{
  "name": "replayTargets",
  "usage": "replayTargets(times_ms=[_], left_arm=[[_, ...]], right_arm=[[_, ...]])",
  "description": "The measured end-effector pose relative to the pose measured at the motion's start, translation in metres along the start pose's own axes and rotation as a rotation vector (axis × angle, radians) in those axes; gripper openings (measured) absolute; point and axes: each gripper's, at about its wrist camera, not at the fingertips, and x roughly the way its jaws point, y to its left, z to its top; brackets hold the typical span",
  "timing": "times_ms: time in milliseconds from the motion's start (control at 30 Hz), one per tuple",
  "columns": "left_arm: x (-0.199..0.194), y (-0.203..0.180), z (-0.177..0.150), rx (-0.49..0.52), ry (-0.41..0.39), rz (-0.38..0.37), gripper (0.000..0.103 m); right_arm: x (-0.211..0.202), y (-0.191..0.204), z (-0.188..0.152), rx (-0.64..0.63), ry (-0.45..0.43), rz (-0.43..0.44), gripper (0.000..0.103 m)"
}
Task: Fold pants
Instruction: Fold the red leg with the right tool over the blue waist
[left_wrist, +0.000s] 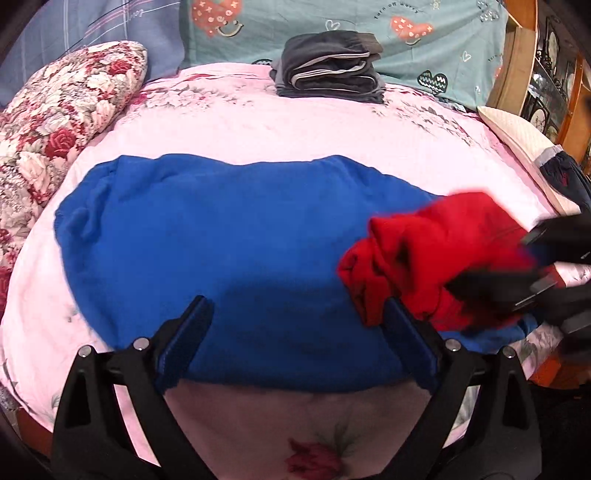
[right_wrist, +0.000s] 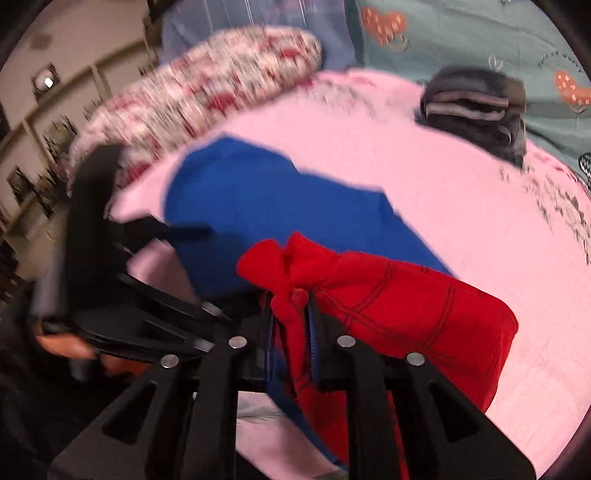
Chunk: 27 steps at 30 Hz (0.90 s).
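In the left wrist view, the left claw (left_wrist: 295, 314) stands wide open over the blue pants (left_wrist: 221, 240), which lie flat on the pink bed (left_wrist: 277, 125). In the right wrist view, the right claw (right_wrist: 291, 314) grips the bunched red part (right_wrist: 388, 295) of the pants.

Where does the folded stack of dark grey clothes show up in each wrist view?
Left wrist: the folded dark grey stack sits top centre, at the far edge of the pink bedspread.
Right wrist: the stack sits upper right, blurred.
Shared landmark: the teal heart-print pillow right behind the stack.
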Motion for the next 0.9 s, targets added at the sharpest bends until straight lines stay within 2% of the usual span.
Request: replayTargets(times_ms=[67, 133, 200, 233, 333, 367, 400, 467, 500, 567, 633, 667, 733, 800, 900], left_arm=[[-0.003, 0.005, -0.002, -0.002, -0.003, 0.008, 0.096], [-0.007, 0.011, -0.003, -0.011, -0.005, 0.015, 0.096], [-0.009, 0.017, -0.004, -0.022, -0.011, 0.023, 0.096], [-0.011, 0.019, -0.004, -0.026, -0.015, 0.026, 0.096], [-0.012, 0.021, -0.006, -0.035, -0.018, 0.032, 0.096], [-0.011, 0.021, -0.006, -0.033, -0.016, 0.034, 0.096], [-0.011, 0.020, -0.007, -0.031, -0.014, 0.036, 0.096], [-0.012, 0.019, -0.006, -0.029, -0.016, 0.037, 0.096], [-0.014, 0.019, -0.006, -0.030, -0.021, 0.030, 0.096], [-0.015, 0.017, -0.003, -0.028, -0.029, 0.021, 0.096], [-0.017, 0.015, -0.002, -0.021, -0.039, 0.014, 0.096], [-0.017, 0.014, -0.001, -0.019, -0.041, 0.012, 0.096], [-0.016, 0.013, 0.000, -0.021, -0.041, 0.012, 0.096], [-0.014, 0.015, 0.000, -0.030, -0.038, 0.016, 0.096], [-0.016, 0.017, -0.002, -0.038, -0.035, 0.017, 0.096]], right_arm=[[0.002, 0.000, -0.005, -0.018, -0.007, 0.019, 0.026], [-0.007, 0.003, -0.006, -0.040, -0.037, 0.043, 0.041], [-0.012, 0.007, -0.007, -0.073, -0.055, 0.019, 0.058], [-0.010, 0.009, -0.006, -0.087, -0.053, 0.000, 0.059], [0.008, 0.010, -0.008, -0.090, 0.020, -0.039, 0.056], [0.015, 0.007, -0.012, -0.076, 0.062, -0.034, 0.038], [0.020, 0.005, -0.014, -0.059, 0.080, -0.031, 0.030], [0.011, -0.008, -0.013, 0.012, 0.047, 0.001, 0.015], [0.001, -0.015, -0.012, 0.043, 0.018, 0.001, 0.013], [-0.030, -0.029, -0.009, 0.095, -0.074, -0.058, 0.013], [-0.063, -0.037, -0.007, 0.126, -0.161, -0.143, 0.013], [-0.084, -0.038, -0.005, 0.137, -0.218, -0.212, 0.013], [-0.098, -0.033, -0.001, 0.109, -0.264, -0.299, 0.014], [-0.082, -0.025, 0.006, 0.082, -0.226, -0.302, 0.016], [-0.012, -0.016, 0.008, 0.041, -0.076, -0.246, 0.020]])
